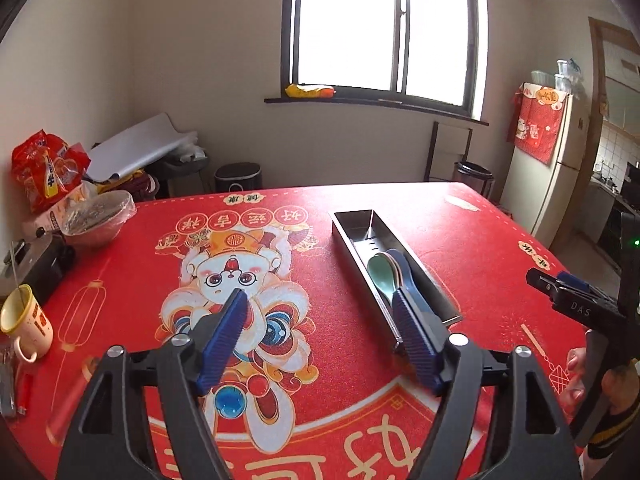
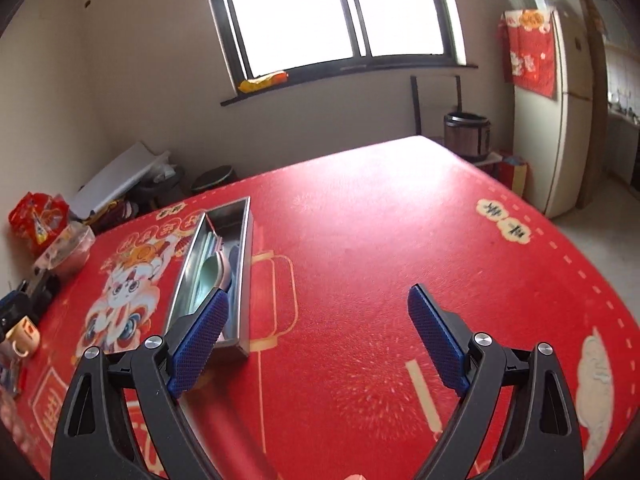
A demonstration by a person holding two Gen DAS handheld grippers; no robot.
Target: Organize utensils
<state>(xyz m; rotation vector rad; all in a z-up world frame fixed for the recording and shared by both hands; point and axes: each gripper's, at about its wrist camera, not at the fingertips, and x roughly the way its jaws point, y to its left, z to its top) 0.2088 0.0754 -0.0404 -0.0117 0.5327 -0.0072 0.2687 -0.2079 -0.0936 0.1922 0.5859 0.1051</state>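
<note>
A long steel utensil tray (image 1: pixel 352 232) lies on the red printed tablecloth (image 1: pixel 280 240). It holds a green spoon (image 1: pixel 379 270), a pink one and a blue one (image 1: pixel 402 266), stacked side by side. My left gripper (image 1: pixel 320 304) is open and empty above the cloth, its right finger in front of the tray's near end. My right gripper (image 2: pixel 318 300) is open and empty, to the right of the tray (image 2: pixel 230 216). The spoons (image 2: pixel 210 272) also show in the right wrist view. The right gripper's body shows in the left wrist view at the right edge (image 1: pixel 576 300).
At the table's left edge stand a covered bowl (image 1: pixel 98 214), a red snack bag (image 1: pixel 44 172), a black box (image 1: pixel 36 260) and a yellow-rimmed mug (image 1: pixel 24 324). A fridge (image 1: pixel 556 160) and a pot (image 2: pixel 466 132) stand beyond the table's far right.
</note>
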